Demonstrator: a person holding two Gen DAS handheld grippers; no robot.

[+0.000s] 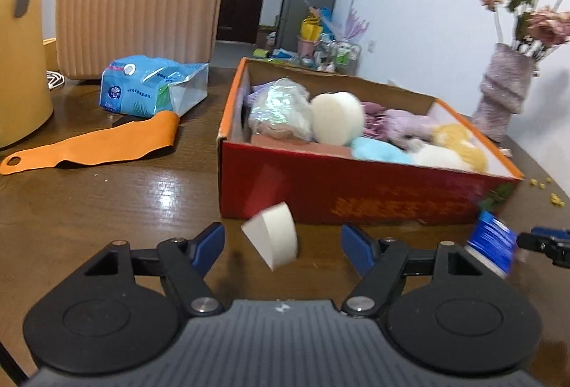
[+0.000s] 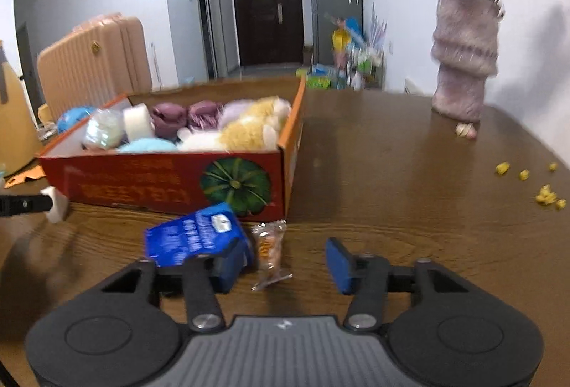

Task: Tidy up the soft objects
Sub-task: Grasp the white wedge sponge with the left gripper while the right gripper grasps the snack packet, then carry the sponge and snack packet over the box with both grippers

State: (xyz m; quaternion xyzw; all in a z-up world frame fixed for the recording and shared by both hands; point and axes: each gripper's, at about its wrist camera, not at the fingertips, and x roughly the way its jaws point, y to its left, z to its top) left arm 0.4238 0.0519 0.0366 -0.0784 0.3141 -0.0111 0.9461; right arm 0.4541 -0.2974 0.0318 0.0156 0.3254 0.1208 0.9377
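A white wedge-shaped sponge (image 1: 272, 235) lies on the brown table between the fingers of my left gripper (image 1: 283, 241), which is open; neither pad touches it. Just beyond stands a red cardboard box (image 1: 356, 194) holding plush toys, a round white sponge (image 1: 336, 118) and a wrapped bundle. My right gripper (image 2: 285, 262) is open near the box (image 2: 142, 180). A small clear snack packet (image 2: 269, 251) lies between its fingers, untouched. A blue packet (image 2: 192, 237) sits by its left finger; I cannot tell whether they touch. The blue packet (image 1: 491, 244) also shows in the left wrist view.
A pink ribbed suitcase (image 1: 139, 13), a blue tissue pack (image 1: 153, 87) and an orange strap (image 1: 99, 144) lie at the back left. A fuzzy vase of flowers (image 2: 463, 66) stands at the right, with yellow crumbs (image 2: 545, 198) scattered near it.
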